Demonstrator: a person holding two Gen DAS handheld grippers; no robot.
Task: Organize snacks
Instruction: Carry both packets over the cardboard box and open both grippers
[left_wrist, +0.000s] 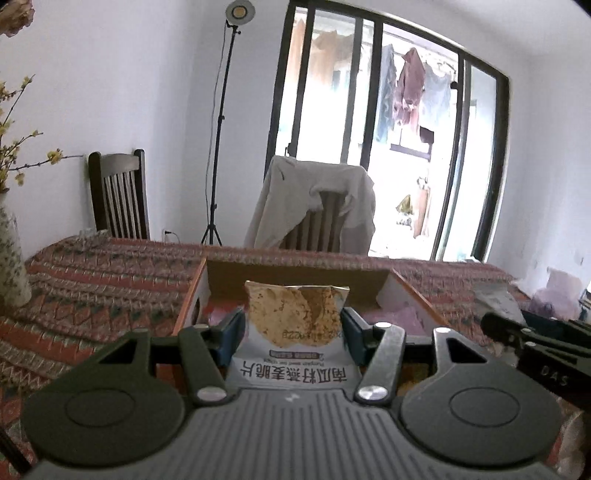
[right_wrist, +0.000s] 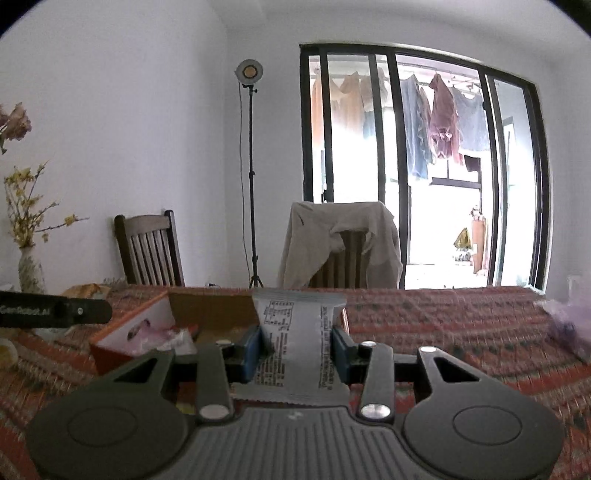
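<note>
My left gripper (left_wrist: 291, 328) is shut on a white snack packet (left_wrist: 293, 325) printed with a crisp wafer and Chinese text, held upright over the open cardboard box (left_wrist: 295, 275). My right gripper (right_wrist: 297, 349) is shut on a second white snack packet (right_wrist: 295, 332), its printed back side facing me, held just right of the same box (right_wrist: 147, 325). The box holds pinkish packets (right_wrist: 166, 338). The right gripper's body shows at the right edge of the left wrist view (left_wrist: 535, 350); the left gripper's body shows at the left of the right wrist view (right_wrist: 55, 312).
The table has a red patterned cloth (right_wrist: 461, 332). Two wooden chairs (left_wrist: 120, 192), one draped with a beige garment (left_wrist: 314, 199), stand behind it. A vase with yellow flowers (right_wrist: 29, 266) is far left. A plastic bag (left_wrist: 554, 295) lies right. A lamp stand (left_wrist: 218, 147) stands at the wall.
</note>
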